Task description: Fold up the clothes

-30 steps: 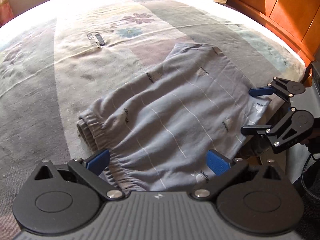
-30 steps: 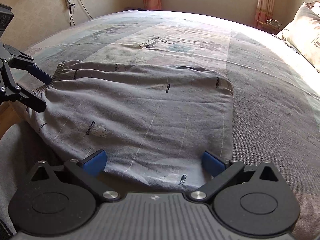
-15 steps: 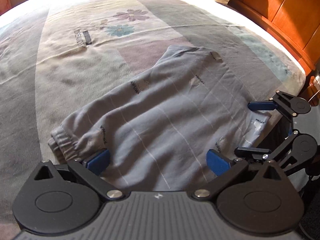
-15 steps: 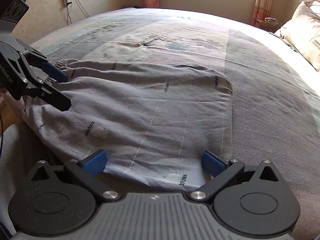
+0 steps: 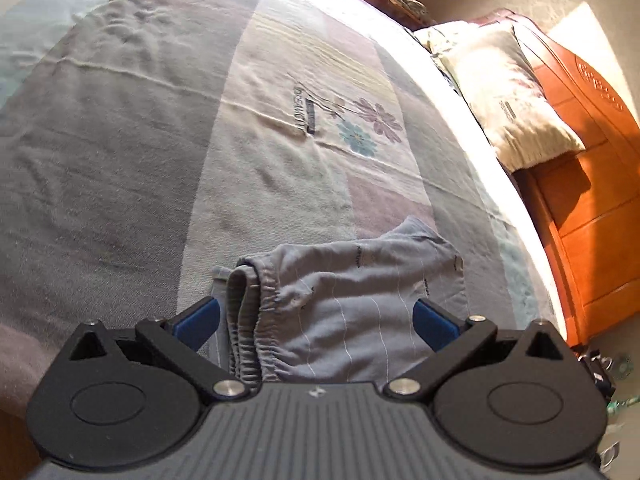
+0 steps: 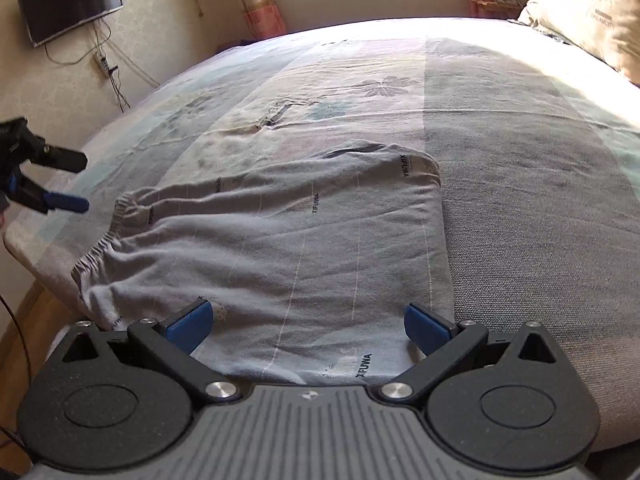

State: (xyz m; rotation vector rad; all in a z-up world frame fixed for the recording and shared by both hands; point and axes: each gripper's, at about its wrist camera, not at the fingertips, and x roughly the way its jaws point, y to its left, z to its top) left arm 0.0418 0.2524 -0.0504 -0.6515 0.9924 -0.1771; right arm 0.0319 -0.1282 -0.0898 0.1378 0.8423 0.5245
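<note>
A grey pair of shorts (image 6: 300, 236) with thin white lines and an elastic waistband (image 6: 116, 220) lies flat on the bed; its near-left corner droops over the bed edge. My right gripper (image 6: 307, 326) hovers open over the garment's near edge, with nothing pinched. The left gripper (image 6: 76, 182) shows at the far left of the right wrist view, open and clear of the waistband. In the left wrist view, my left gripper (image 5: 316, 322) stands open, looking along the shorts (image 5: 360, 300) from the bunched waistband (image 5: 248, 320) end.
A patchwork bedspread (image 5: 160, 140) with a flower print covers the bed. A pillow (image 5: 504, 92) leans on the orange wooden headboard (image 5: 592, 184). A wall TV (image 6: 70, 2) and cables hang at the left, with a window and curtains behind.
The left gripper has drawn back from the waistband to the left, and its view has swung toward the pillow. The right gripper stays open over the near edge.
</note>
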